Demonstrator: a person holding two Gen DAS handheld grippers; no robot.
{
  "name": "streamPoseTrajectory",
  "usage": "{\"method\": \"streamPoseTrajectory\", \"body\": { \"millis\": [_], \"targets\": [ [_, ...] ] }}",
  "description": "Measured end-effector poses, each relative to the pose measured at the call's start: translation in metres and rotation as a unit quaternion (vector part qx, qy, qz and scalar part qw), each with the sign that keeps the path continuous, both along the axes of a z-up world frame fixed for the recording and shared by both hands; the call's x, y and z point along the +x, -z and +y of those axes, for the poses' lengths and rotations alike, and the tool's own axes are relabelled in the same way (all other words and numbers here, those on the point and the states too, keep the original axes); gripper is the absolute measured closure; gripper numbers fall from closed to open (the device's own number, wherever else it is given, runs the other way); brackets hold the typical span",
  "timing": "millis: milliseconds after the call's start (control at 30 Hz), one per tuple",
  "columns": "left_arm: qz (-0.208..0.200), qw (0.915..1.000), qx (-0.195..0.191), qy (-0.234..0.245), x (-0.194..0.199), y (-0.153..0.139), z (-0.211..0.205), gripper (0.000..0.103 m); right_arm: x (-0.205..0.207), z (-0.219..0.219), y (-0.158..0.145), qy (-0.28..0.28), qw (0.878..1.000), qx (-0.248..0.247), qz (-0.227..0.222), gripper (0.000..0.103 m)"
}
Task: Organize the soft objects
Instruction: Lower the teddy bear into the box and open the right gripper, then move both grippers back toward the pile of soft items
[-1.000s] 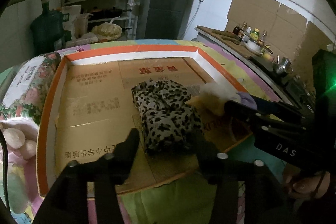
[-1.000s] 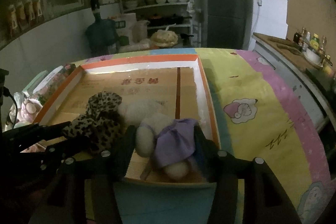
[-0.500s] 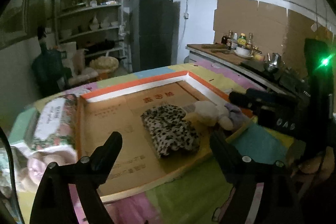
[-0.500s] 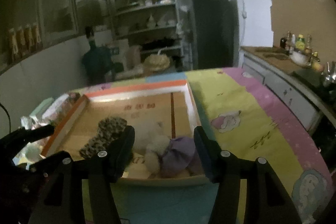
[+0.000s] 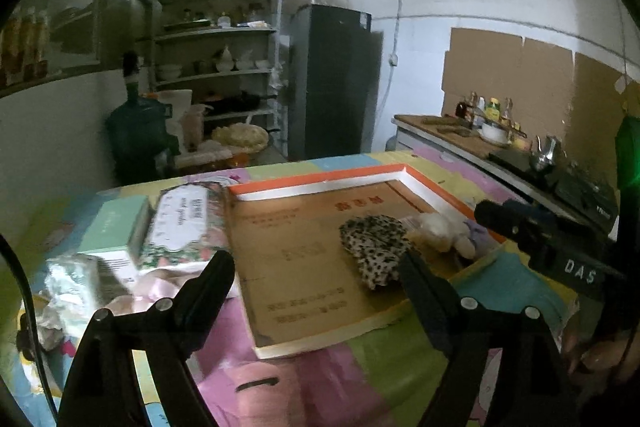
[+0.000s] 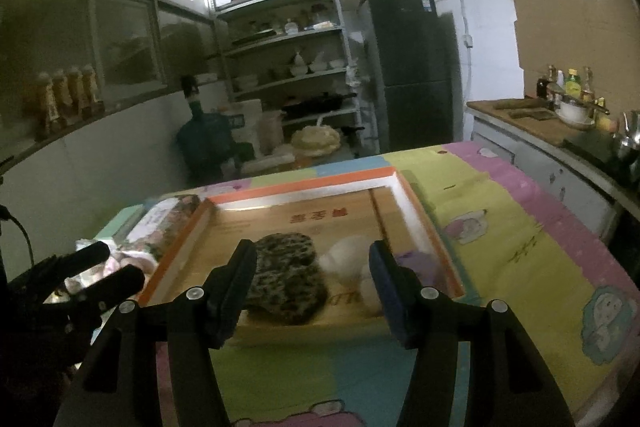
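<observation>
The shallow cardboard tray (image 5: 304, 341) with the orange and white rim lies on the worktop (image 6: 520, 251), which is covered by a pastel cartoon-print cloth. Inside the tray, toward its near right corner, lies the leopard-print cloth (image 5: 374, 247), crumpled flat on the tray floor. Just beside it, further toward the tray's right wall, lies the white plush toy (image 5: 438, 231) with a purple garment, touching or nearly touching the leopard cloth.

The left gripper (image 5: 316, 281) is released, its jaws wide apart and empty; it hangs above the tray's near edge, with the leopard-print cloth beyond and just inside its right fingertip, not touched. The right gripper (image 6: 312, 277) is also released with nothing between its pads; it sits at the tray's near edge, and the leopard cloth and white toy appear beyond the gap between its fingers, clear of both.

Outside the tray's left wall lie a floral-print packet (image 5: 186, 227) and a pale green box (image 5: 114, 227).
</observation>
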State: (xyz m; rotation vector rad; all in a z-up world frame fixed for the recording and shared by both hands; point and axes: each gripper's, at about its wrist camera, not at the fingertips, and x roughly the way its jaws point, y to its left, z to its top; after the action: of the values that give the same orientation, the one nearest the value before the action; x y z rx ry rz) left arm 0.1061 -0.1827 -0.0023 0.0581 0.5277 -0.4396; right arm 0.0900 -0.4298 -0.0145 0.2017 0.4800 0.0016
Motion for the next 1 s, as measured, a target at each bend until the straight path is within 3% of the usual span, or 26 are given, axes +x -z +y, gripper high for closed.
{"method": "streamPoseTrajectory", "body": {
  "millis": [1000],
  "targets": [
    [-0.012, 0.9912, -0.032, -0.128, -0.024, -0.009, 0.136, 0.023, 0.001, 0.111, -0.022, -0.085, 0.996, -0.008, -0.010, 0.043]
  ]
}}
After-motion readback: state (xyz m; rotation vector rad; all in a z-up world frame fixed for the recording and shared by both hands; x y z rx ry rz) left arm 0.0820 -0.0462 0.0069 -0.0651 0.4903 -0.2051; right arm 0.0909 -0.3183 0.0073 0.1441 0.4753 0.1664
